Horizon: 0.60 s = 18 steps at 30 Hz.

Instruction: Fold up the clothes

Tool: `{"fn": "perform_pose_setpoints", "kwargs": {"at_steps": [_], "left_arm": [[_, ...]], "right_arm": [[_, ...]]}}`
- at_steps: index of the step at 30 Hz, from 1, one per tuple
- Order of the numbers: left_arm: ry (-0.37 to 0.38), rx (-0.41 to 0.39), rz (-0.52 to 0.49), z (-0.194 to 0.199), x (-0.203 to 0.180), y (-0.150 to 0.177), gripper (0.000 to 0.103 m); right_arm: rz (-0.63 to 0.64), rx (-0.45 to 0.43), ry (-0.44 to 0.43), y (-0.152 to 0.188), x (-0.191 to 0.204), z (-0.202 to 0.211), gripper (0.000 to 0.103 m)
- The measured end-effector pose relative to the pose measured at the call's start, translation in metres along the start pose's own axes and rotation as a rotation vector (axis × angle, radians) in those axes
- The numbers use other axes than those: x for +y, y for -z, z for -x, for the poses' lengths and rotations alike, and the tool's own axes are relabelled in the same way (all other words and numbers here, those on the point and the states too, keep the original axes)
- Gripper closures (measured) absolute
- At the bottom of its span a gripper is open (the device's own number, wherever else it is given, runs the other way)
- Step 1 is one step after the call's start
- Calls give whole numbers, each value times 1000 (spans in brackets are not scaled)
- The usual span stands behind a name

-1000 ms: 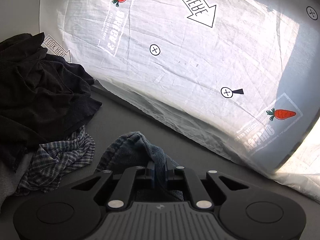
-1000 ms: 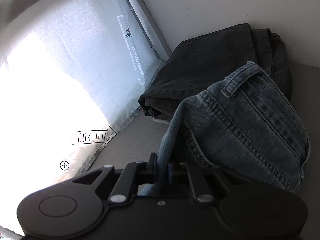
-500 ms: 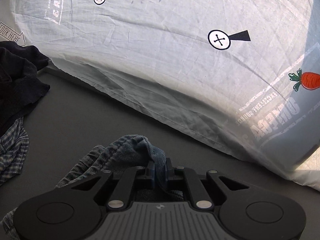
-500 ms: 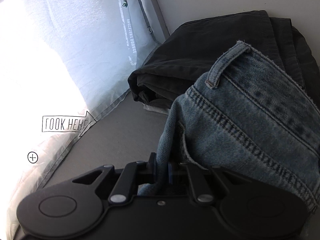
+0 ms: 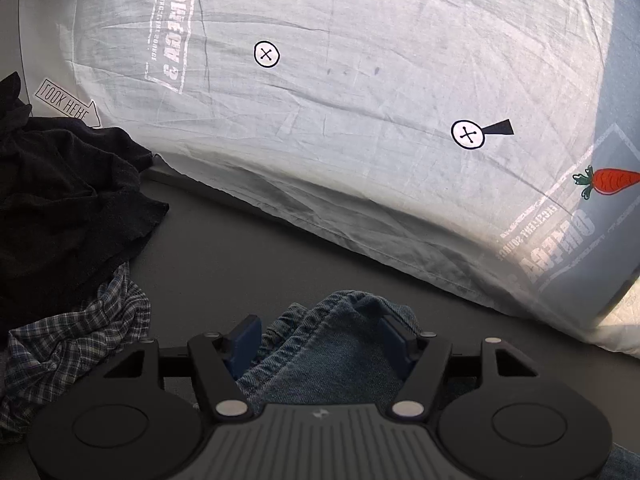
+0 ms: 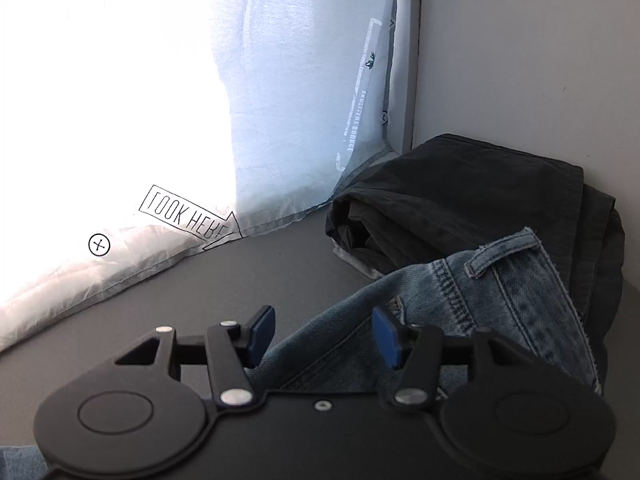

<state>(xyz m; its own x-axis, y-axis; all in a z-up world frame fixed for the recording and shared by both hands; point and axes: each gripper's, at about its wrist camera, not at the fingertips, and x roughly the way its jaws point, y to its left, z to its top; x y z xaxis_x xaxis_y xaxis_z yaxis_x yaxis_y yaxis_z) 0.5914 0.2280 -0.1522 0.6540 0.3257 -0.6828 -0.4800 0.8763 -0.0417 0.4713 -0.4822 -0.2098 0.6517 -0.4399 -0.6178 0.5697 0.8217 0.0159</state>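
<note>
left gripper [image 5: 320, 338]: jaws spread, released; denim bunched between the pads, not pinched
right gripper [image 6: 323, 330]: jaws wide apart, released; waistband lies across the gap
jeans [image 6: 500, 292]: on grey counter [image 6: 260, 272], belt loop at 2 o'clock
dark folded garment [image 6: 460, 200]: 1 o'clock, behind jeans
black clothes pile [image 5: 68, 200]: 9 o'clock, left view
plaid shirt [image 5: 72, 340]: 8 o'clock

We see a white wrinkled sheet [image 5: 360, 112] printed with orange carrots [image 5: 610, 181], crossed circles [image 5: 267, 54] and "LOOK HERE" arrows [image 6: 188, 216], hanging behind the flat grey bench [image 5: 248, 248], beside a plain pale wall [image 6: 528, 60].
</note>
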Motion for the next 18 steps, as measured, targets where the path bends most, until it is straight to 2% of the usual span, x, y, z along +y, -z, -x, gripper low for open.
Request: {"fn": "perform_pose_setpoints", "kwargs": {"at_steps": [4,7,10,12,13,14,18], "left_arm": [[-47,77,51,7,31,25,37],[-51,90,71,10,42,43,37],[-44,72,58,14,43,46,39],[-39,60,50,16,43,47,57],[-37,54,45,17,43,48,70],[-35,48,41,19,43,49,96],[-46,-3,-15,40,42,40,97]], "right_arm": [[50,36,-25,22,13,21,47],[62,77,-29,33,21,26,48],[91,107,-29,44,24,32,48],[123,113,-25,47,27,37,49],[138,112,-19,48,28,43,49],[147,108,-15,48,29,48,49],[157,81,-13,45,29,70,49]]}}
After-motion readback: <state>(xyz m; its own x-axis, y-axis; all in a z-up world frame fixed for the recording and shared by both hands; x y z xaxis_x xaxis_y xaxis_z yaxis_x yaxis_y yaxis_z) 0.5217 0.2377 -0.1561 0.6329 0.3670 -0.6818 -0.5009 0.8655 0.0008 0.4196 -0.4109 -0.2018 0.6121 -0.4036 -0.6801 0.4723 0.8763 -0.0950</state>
